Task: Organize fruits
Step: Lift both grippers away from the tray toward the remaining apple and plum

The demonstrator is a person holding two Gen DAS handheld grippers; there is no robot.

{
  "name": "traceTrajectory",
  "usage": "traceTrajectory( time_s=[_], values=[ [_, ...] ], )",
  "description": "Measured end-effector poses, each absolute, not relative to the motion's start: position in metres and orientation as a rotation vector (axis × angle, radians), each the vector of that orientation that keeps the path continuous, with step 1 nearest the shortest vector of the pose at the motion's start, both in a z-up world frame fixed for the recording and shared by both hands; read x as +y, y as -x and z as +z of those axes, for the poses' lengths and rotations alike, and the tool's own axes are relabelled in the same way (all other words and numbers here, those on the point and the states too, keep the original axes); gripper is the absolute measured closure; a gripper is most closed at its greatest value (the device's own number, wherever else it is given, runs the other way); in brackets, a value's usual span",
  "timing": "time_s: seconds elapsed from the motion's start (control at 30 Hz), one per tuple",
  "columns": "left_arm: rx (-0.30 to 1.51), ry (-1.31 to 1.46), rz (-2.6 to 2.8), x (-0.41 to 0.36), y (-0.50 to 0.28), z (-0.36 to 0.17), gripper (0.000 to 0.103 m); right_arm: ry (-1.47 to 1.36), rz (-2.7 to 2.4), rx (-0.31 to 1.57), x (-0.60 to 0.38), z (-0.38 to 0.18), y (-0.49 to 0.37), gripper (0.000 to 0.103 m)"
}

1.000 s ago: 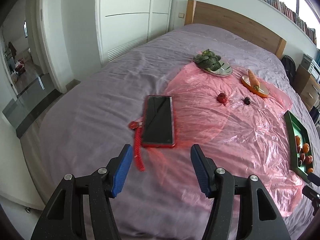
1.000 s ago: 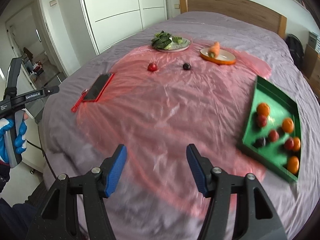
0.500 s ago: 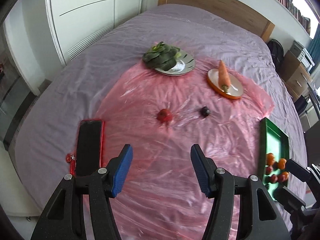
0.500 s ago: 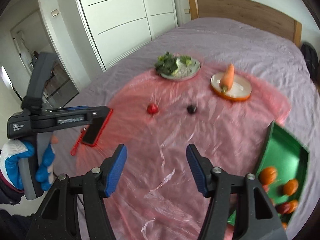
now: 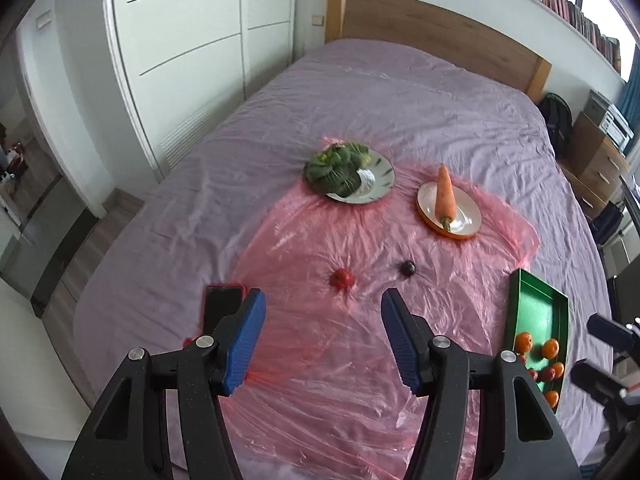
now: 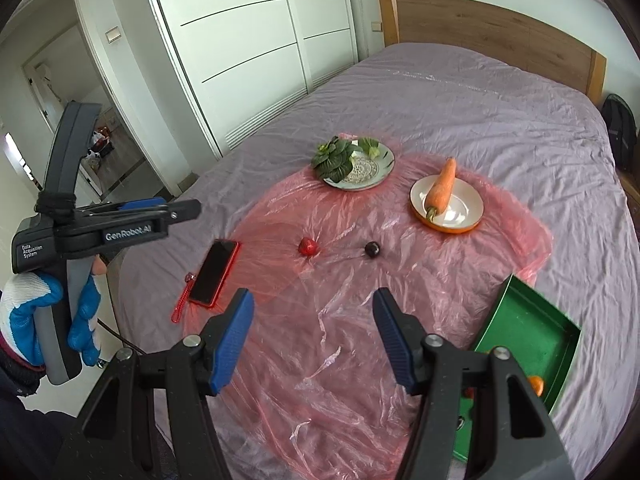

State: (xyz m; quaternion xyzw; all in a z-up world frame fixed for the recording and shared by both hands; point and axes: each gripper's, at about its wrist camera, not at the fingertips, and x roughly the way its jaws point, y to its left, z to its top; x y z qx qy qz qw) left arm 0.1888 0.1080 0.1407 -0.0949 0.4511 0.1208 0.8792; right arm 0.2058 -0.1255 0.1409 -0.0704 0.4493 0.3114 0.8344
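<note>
A small red fruit (image 5: 342, 278) (image 6: 307, 246) and a dark round fruit (image 5: 408, 267) (image 6: 372, 249) lie loose on the pink plastic sheet (image 5: 360, 340) (image 6: 360, 288). At the right stands a green tray (image 5: 538, 312) (image 6: 524, 328) holding several orange and red fruits (image 5: 524, 342). My left gripper (image 5: 323, 320) hangs open above the sheet with nothing between its blue pads. The right gripper (image 6: 313, 320) is likewise open and empty. From the right wrist view the left gripper (image 6: 160, 210) shows at the left, in a gloved hand (image 6: 44, 316).
A plate of leafy greens (image 5: 348, 174) (image 6: 352, 164) and an orange-rimmed plate with a carrot (image 5: 446, 200) (image 6: 442, 192) sit farther back. A red-cased phone (image 5: 222, 304) (image 6: 214, 272) with a red strap lies at the sheet's left edge. Purple bedding, a wooden headboard and white wardrobe doors surround.
Both grippers have risen and pulled back, so the bed looks smaller and farther away. The left view swung right from the phone toward the loose fruits. Jaws stayed as they were.
</note>
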Motion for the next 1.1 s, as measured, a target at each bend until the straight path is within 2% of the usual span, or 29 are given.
traceTrajectory(
  time_s=[0.23,0.6,0.83,1.1],
  values=[
    [0.929,0.211,0.385,0.141,-0.176,0.134,0.049,0.121,0.662,0.899,-0.125,0.154,-0.211,0.000],
    [1.010,0.185,0.559,0.182,-0.156,0.093,0.049,0.072,0.721,0.983,-0.115,0.104,-0.218,0.000],
    [1.091,0.112,0.495,0.168,-0.176,0.042,0.049,0.078,0.696,1.018,-0.110,0.060,-0.240,0.000],
    [1.109,0.075,0.330,0.123,-0.240,-0.019,0.049,0.071,0.623,1.045,-0.102,0.005,-0.285,0.000]
  ],
)
